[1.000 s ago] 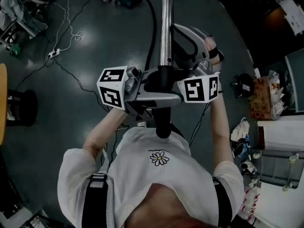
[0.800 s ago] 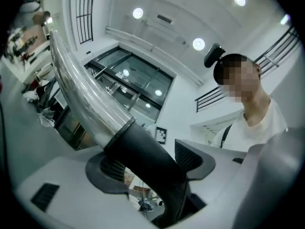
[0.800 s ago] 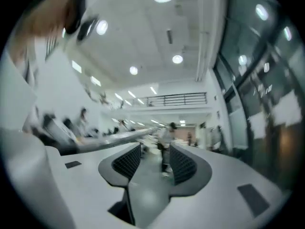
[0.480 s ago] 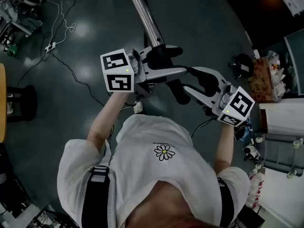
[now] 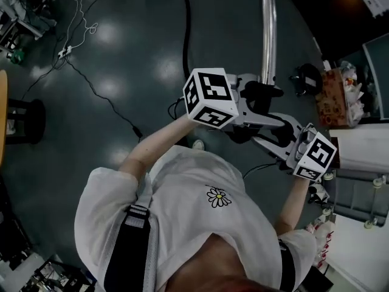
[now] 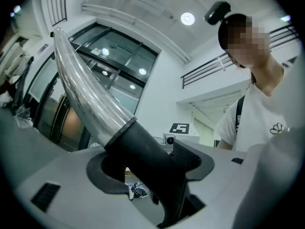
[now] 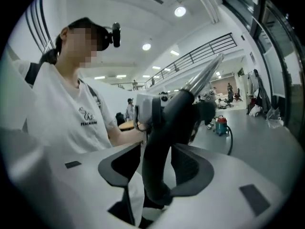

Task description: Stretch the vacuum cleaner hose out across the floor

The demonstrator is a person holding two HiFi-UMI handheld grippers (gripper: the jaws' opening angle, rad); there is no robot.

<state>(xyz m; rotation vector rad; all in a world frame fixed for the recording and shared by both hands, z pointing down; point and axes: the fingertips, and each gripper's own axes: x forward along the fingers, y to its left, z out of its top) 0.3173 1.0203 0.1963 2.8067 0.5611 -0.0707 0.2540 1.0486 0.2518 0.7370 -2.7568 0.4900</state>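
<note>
The vacuum wand's chrome tube [image 5: 267, 29] rises from its black handle [image 5: 265, 92] right of centre in the head view. My left gripper [image 5: 258, 105] is shut on that handle [image 6: 147, 156] just below the chrome tube [image 6: 86, 94]; its jaws have just been closing with the handle between them. My right gripper [image 5: 252, 135] is shut on the handle's lower curved end [image 7: 162, 142]. The black hose [image 5: 186, 29] trails across the dark floor toward the top edge. In the right gripper view the red and teal vacuum body [image 7: 220, 124] stands far off, with the hose [image 7: 230, 140] beside it.
Thin cables [image 5: 91, 84] and a power strip [image 5: 64, 52] lie on the floor at upper left. A dark stool [image 5: 24, 132] stands at the left edge. Boxes and bags [image 5: 334, 102] and a white table [image 5: 364, 163] crowd the right side.
Both grippers have swung to the right with the wand. The chrome tube tilted left half a second ago and now stands nearly straight up, right of centre. The left marker cube has moved right.
</note>
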